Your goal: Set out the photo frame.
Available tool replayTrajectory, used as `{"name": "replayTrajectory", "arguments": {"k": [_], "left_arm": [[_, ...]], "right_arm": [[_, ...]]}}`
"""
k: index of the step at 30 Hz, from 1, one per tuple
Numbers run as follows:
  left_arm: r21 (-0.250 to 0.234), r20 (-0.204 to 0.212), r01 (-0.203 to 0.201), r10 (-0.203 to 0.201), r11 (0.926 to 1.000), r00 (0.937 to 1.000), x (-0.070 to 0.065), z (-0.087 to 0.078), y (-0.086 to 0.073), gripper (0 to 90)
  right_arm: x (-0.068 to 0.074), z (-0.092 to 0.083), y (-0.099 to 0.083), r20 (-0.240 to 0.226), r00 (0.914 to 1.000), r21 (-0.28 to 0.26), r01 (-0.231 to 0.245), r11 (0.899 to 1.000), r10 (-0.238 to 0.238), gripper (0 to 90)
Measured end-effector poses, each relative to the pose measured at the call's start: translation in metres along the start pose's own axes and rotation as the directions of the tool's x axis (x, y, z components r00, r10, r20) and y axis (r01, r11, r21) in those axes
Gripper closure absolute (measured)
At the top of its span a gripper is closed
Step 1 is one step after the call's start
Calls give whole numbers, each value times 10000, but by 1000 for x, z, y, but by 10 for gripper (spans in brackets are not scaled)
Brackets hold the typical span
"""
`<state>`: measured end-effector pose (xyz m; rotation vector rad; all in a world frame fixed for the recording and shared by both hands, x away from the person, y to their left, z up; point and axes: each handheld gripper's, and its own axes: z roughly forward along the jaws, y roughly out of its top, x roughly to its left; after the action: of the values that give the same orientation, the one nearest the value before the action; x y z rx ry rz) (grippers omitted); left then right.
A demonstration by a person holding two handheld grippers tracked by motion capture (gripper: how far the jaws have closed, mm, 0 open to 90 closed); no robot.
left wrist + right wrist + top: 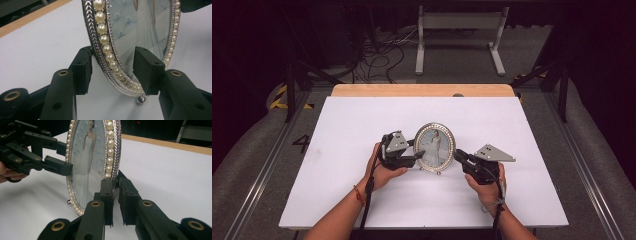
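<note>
Left gripper straddles the oval photo frame rim, jaws parted, not pinching yet; it should close gently on the edge (glass front). Right gripper is clamped on the opposite rim, steadying it upright. Count: one frame, two grippers, one table.

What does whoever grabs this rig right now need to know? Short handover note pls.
Left gripper: jaws apart, straddling the lower rim of the oval pearl-rimmed photo frame, one in front, one behind; not clamped.
Right gripper: jaws nearly closed on the frame's other edge; firm grip cannot be confirmed.
Frame: standing upright near the middle of the white table, small ball foot down near the surface.
Done: both grippers positioned at the frame.
Left: probably close the left jaws, then move the frame.
</note>
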<state>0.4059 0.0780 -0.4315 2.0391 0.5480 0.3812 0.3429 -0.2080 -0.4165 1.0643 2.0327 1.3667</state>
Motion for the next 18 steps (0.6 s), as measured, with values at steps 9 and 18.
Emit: {"name": "replayTrajectory", "arguments": {"k": [9, 18], "left_arm": [[352, 172, -375, 369, 9987, 9992, 0, -2, 0, 605], [380, 37, -379, 378, 9986, 9993, -5, -3, 0, 609]], "right_arm": [[0, 4, -1, -112, 9999, 235, 57, 9997, -55, 837], [-3, 8, 1, 79, 10000, 158, -20, 9999, 19, 836]]}}
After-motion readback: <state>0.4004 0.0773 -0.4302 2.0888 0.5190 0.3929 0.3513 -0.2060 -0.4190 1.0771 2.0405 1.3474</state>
